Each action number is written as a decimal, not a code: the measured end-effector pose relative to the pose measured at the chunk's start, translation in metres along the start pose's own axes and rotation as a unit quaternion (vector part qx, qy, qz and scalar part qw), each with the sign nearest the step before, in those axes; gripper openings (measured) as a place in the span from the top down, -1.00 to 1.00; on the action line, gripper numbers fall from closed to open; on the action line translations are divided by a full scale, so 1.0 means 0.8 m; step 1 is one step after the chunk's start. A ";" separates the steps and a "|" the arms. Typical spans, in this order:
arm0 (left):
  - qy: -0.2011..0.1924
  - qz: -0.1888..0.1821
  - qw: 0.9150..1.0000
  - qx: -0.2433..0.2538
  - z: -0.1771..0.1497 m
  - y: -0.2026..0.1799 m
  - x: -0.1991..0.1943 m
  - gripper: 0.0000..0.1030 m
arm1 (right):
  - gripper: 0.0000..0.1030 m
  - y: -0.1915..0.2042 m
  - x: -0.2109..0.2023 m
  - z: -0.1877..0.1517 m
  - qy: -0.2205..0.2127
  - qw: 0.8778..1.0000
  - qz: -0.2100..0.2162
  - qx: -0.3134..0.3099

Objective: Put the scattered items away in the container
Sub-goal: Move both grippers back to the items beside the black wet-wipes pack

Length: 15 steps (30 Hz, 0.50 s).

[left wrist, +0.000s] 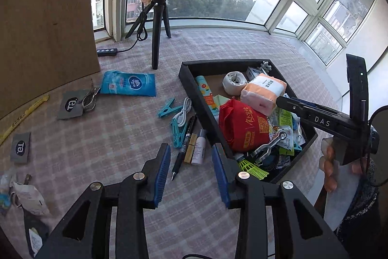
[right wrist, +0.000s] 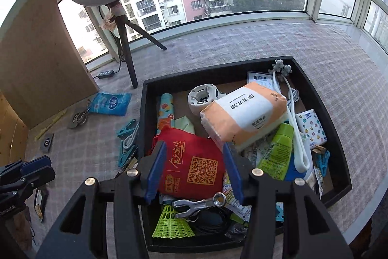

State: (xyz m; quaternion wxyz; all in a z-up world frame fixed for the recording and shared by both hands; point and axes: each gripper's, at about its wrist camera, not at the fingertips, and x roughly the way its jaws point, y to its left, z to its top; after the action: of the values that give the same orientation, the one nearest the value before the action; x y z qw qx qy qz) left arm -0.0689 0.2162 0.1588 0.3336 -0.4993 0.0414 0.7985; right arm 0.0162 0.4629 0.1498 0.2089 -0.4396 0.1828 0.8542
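Observation:
My left gripper [left wrist: 190, 147] stands open over the pink checked cloth with nothing between its pads. Just beyond its tips lie a black pen [left wrist: 185, 137], a wooden clip [left wrist: 190, 148] and a small white bottle [left wrist: 199, 147], beside the black tray [left wrist: 201, 98]. Further left are teal pegs [left wrist: 167, 108], a white cable [left wrist: 183, 111], a blue wipes packet [left wrist: 128, 84] and grey cards [left wrist: 70, 104]. My right gripper [right wrist: 194, 146] hangs open above the tray [right wrist: 143, 113], over a red bag [right wrist: 194, 166] lying inside. An orange tissue pack [right wrist: 245, 113], a metal clamp [right wrist: 201, 204] and a shuttlecock [right wrist: 169, 222] also lie in the tray.
A ring light on a black tripod [left wrist: 157, 28] stands at the back with its cable and switch box [left wrist: 106, 52]. A wooden board [left wrist: 43, 28] leans on the left. Wrappers [left wrist: 29, 198] lie at the near left. A hand [left wrist: 329, 169] holds the right gripper's grip.

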 end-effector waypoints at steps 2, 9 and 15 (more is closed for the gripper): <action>-0.003 0.017 1.000 -0.009 -0.011 0.023 -0.009 0.29 | 0.08 0.020 0.006 -0.005 0.000 1.000 0.008 -0.023; 0.002 0.095 0.995 -0.035 -0.069 0.116 -0.045 0.04 | 0.08 0.101 0.020 -0.025 0.003 0.992 0.040 -0.116; 0.018 0.165 0.981 -0.100 -0.143 0.215 -0.092 -0.04 | 0.07 0.181 0.034 -0.046 0.034 0.978 0.094 -0.183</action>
State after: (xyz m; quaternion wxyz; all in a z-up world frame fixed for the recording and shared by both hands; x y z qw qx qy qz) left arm -0.0592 0.0013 0.1169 0.1452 -0.5310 0.0488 0.8334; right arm -0.0486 0.3273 0.1257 0.0369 -0.4804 0.0710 0.8734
